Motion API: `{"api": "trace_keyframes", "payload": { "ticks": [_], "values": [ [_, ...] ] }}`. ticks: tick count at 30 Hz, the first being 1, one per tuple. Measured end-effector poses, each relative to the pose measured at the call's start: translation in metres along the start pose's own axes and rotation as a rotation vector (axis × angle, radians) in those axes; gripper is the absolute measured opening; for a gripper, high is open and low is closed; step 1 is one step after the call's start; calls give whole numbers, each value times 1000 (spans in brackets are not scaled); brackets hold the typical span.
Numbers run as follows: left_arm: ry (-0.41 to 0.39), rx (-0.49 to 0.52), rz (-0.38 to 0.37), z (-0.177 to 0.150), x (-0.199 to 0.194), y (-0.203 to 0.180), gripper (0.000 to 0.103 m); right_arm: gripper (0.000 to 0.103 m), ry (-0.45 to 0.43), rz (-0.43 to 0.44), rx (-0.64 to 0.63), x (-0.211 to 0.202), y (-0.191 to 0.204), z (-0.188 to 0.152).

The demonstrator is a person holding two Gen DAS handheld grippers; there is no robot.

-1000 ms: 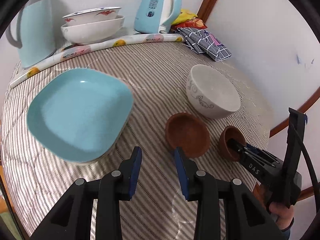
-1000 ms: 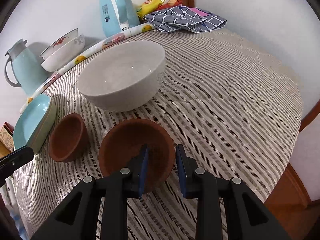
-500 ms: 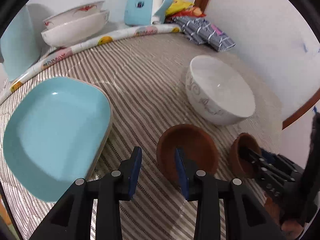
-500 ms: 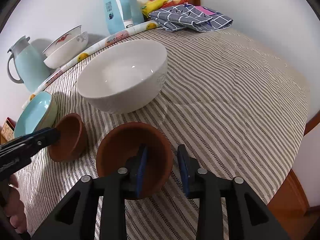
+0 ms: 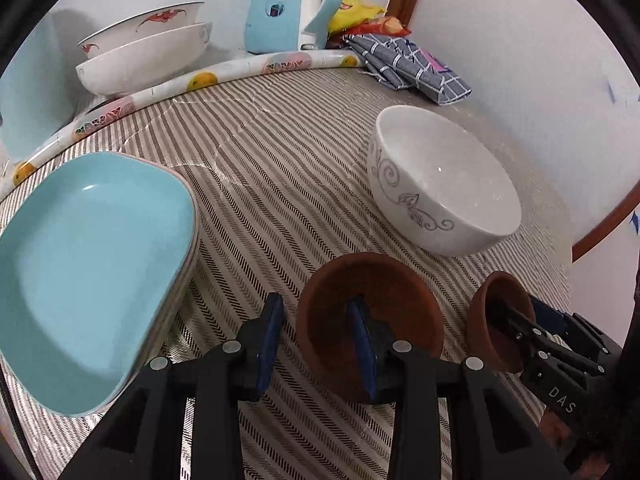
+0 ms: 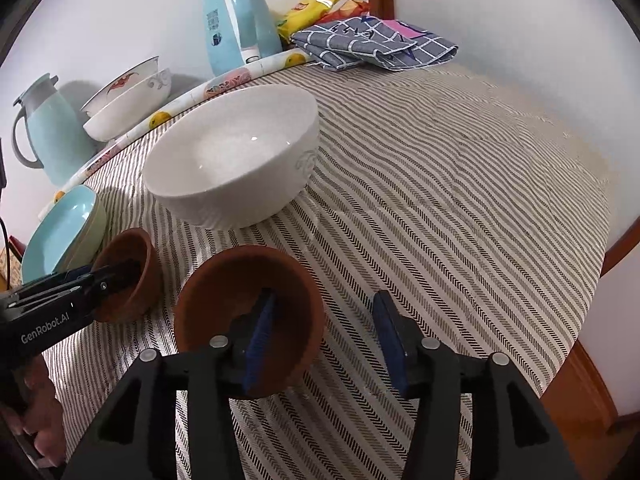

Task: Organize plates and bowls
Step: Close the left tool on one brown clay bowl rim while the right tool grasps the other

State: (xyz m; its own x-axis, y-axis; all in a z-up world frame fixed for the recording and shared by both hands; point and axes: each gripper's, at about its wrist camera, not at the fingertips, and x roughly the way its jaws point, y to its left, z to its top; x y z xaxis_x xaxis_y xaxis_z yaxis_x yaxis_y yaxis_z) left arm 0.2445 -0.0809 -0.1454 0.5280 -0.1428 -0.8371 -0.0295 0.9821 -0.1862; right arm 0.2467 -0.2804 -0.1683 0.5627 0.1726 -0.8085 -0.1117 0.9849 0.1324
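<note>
1. Left wrist view, the count first: two small brown clay bowls, one white bowl with a grey scroll pattern (image 5: 444,184), one stack of square turquoise plates (image 5: 88,276), and two white red-patterned bowls nested at the back (image 5: 144,56).
2. Same view: the left gripper (image 5: 318,336) straddles the near rim of the left brown bowl (image 5: 368,320), one blue pad inside and one outside. The fingers are spread a little; I can't tell if the pads really press the rim.
3. The right brown bowl (image 5: 494,320) sits just beside it, with the right gripper (image 5: 520,324) reaching in from the lower right.
4. Surface is a round table under a grey striped cloth (image 5: 288,152), with a rolled fruit-print mat (image 5: 208,80) along the back, one light-blue kettle (image 5: 292,4), a folded checked cloth (image 5: 408,68) and white walls with wood trim.
5. Right wrist view: the same two brown bowls, (image 6: 128,272) and (image 6: 248,312), the white bowl (image 6: 236,160) just behind them, and the turquoise plates (image 6: 64,232) at left.
6. The right gripper (image 6: 326,340) is opening. Its left pad is inside the nearer brown bowl and its right pad stands clear of the wall outside, so nothing is pinched.
7. The left gripper (image 6: 120,276) pokes into the other brown bowl, a hand (image 6: 40,416) behind it.
8. At the back: one light-blue thermos jug (image 6: 52,140), the kettle (image 6: 236,20) and some snack packets (image 6: 316,10).
</note>
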Motion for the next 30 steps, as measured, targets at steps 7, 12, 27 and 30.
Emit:
{"api": "trace_keyframes", "payload": {
  "ticks": [7, 12, 27, 30],
  "values": [
    [-39, 13, 12, -5, -1, -2, 33, 52, -21, -14, 2, 1, 2, -1],
    [-10, 45, 30, -1, 1, -5, 33, 52, -14, -15, -1, 2, 1, 0],
    [-21, 7, -26, -5, -2, -2, 16, 45, -16, -3, 1, 0, 2, -2],
    [-17, -7, -42, -5, -4, 1, 14, 25, -4, 33, -11, -2, 5, -3]
  ]
}}
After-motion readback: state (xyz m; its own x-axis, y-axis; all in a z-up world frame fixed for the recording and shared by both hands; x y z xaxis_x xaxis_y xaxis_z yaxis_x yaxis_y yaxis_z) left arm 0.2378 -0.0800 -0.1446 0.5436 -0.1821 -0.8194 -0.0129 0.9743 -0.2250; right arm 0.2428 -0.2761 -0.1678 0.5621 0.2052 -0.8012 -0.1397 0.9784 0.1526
